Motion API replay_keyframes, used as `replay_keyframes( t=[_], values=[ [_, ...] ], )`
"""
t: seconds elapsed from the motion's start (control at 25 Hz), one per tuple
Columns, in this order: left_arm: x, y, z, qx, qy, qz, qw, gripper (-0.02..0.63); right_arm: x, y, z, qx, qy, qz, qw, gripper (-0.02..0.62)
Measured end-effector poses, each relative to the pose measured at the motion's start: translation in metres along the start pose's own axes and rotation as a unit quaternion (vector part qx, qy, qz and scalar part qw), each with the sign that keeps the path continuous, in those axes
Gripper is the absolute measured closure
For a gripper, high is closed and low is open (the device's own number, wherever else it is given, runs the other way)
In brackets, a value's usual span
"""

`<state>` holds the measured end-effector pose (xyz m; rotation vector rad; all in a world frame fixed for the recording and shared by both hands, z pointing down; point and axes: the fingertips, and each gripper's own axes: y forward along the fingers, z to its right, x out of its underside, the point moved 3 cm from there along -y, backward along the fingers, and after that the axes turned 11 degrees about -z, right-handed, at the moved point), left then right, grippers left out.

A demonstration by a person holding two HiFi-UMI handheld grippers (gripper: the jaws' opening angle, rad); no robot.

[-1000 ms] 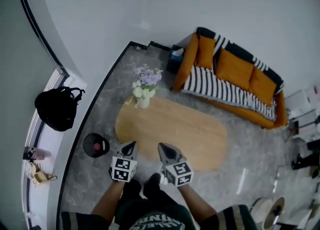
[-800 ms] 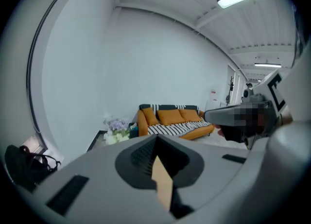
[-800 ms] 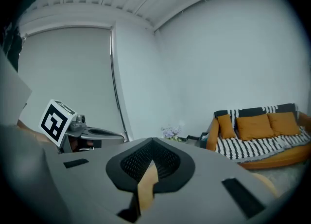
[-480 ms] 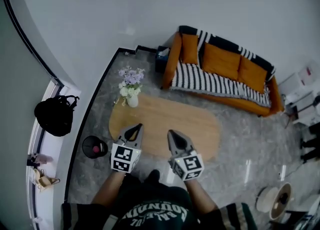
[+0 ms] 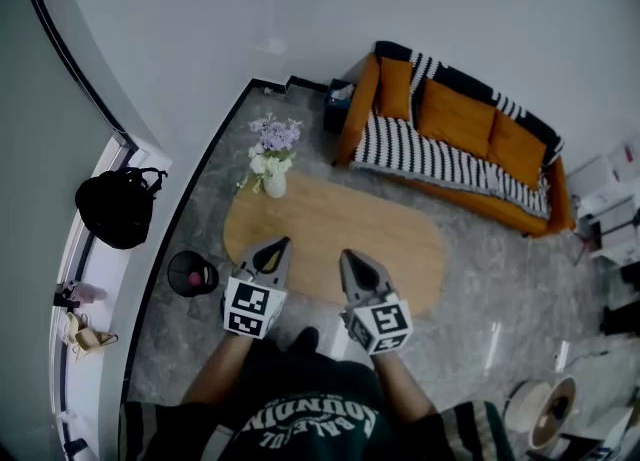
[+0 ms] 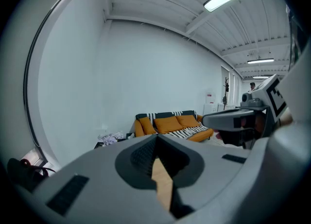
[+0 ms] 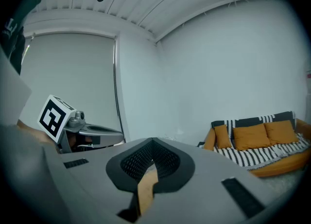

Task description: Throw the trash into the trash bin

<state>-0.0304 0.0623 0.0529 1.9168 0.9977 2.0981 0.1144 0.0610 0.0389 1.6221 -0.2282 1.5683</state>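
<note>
**Head view:** left tongs point(image 5: 277, 246) and right tongs point(image 5: 350, 256) side by side over the near edge of the oval worktop point(image 5: 400, 249). Each pair pressed together and pinching nothing, apparently parked with no trash in reach. Trash bin point(image 5: 178, 267) on the floor just beside the worktop's left end, with a pinkish item point(image 5: 196, 276) inside, too small to identify. No loose trash visible on the wood, only a vase of flowers point(image 5: 272, 159) at the far left end. Sofa point(image 5: 460, 129) beyond, black bag point(image 5: 118, 209) on the ledge at left. Floor under the holder's body and arms hidden.

**Left gripper view:** looks along the closed left tongs toward the sofa. A sliver of wood colour in the notch behind the tips, nothing caught there. Right tongs alongside at the picture's right. Bin outside the picture, worktop almost wholly blocked by the tongs' own body.

**Right gripper view:** much the same, tips meeting, only wood colour in the gap. Left tongs and their marker cube point(image 7: 54, 115) at the left. Bin again out of sight. Dark shapes in the upper left corner, probably the holder's clothing, hard to read.
</note>
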Motion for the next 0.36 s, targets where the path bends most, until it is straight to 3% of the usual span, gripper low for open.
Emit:
replay_keyframes(
  t=[0.36],
  values=[
    [0.002,-0.013,0.000,-0.006,-0.004,0.007,1.0000,0.606,-0.002,-0.003,-0.018,-0.019,-0.008,0.000,1.000,0.600]
  ],
)
